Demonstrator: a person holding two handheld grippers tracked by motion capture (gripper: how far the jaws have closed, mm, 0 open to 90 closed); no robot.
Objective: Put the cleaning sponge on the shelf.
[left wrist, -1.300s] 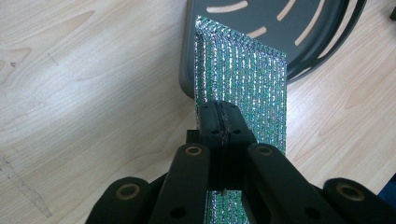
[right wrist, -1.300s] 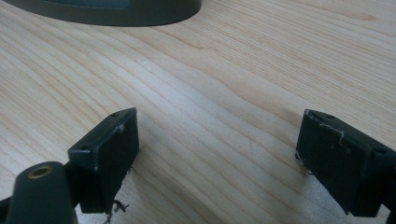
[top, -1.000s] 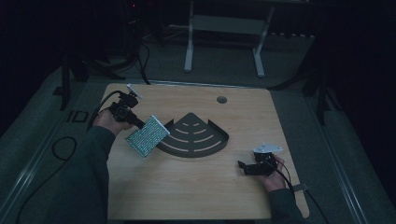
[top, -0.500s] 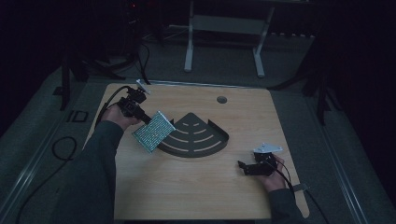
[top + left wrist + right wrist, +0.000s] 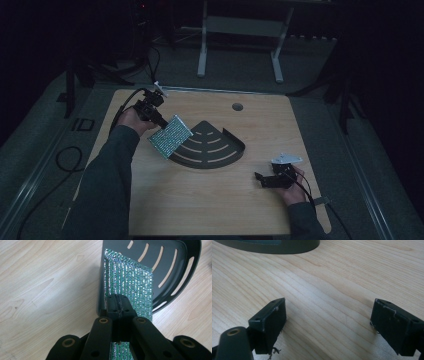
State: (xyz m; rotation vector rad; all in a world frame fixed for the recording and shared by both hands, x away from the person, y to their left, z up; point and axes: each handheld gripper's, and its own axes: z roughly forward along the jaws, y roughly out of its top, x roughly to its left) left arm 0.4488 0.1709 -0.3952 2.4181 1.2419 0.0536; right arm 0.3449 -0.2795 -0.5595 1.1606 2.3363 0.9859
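Carried up and toward the far side, the glittery green sheet (image 5: 170, 136) now hangs over the left edge of the dark fan-shaped tray (image 5: 212, 148).

Left gripper (image 5: 117, 305) has its fingers pinched tight on the sheet's near edge, holding it tilted above the counter (image 5: 210, 200). Right gripper (image 5: 328, 326) rests low over bare wood near the front right, fingers spread wide, holding nothing.
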